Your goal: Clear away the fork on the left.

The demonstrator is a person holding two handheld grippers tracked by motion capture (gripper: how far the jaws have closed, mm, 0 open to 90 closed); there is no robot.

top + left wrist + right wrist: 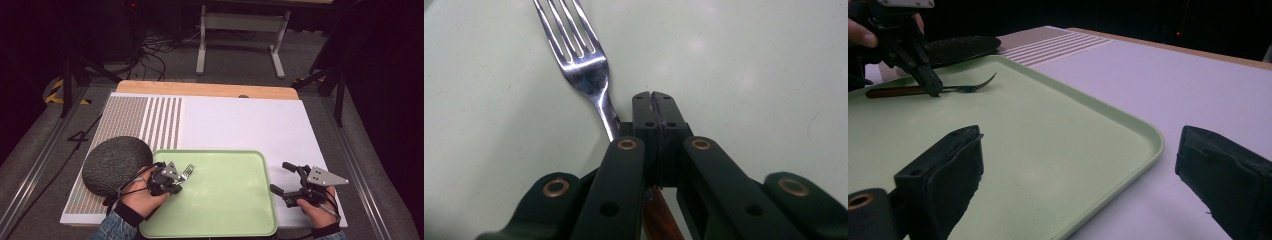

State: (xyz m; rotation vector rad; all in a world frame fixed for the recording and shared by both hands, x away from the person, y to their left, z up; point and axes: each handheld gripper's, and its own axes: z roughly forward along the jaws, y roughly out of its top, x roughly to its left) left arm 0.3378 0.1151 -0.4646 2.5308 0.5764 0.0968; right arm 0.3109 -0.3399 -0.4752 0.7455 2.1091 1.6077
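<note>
Left gripper view: fork [583, 65] beside closed left gripper [655, 96].

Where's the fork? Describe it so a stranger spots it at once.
Find the pale green tray at the near edge of the white table mat. The fork lies at its near-left corner, under the left gripper, beside the dark round plate. It is the tray's sole utensil: shiny metal tines, reddish-brown wooden handle.

My fork [586, 75] is shiny steel with four tines and a reddish-brown wooden handle. It lies flat on the pale green tray [235, 200], near its left edge, tines pointing away from me.
</note>
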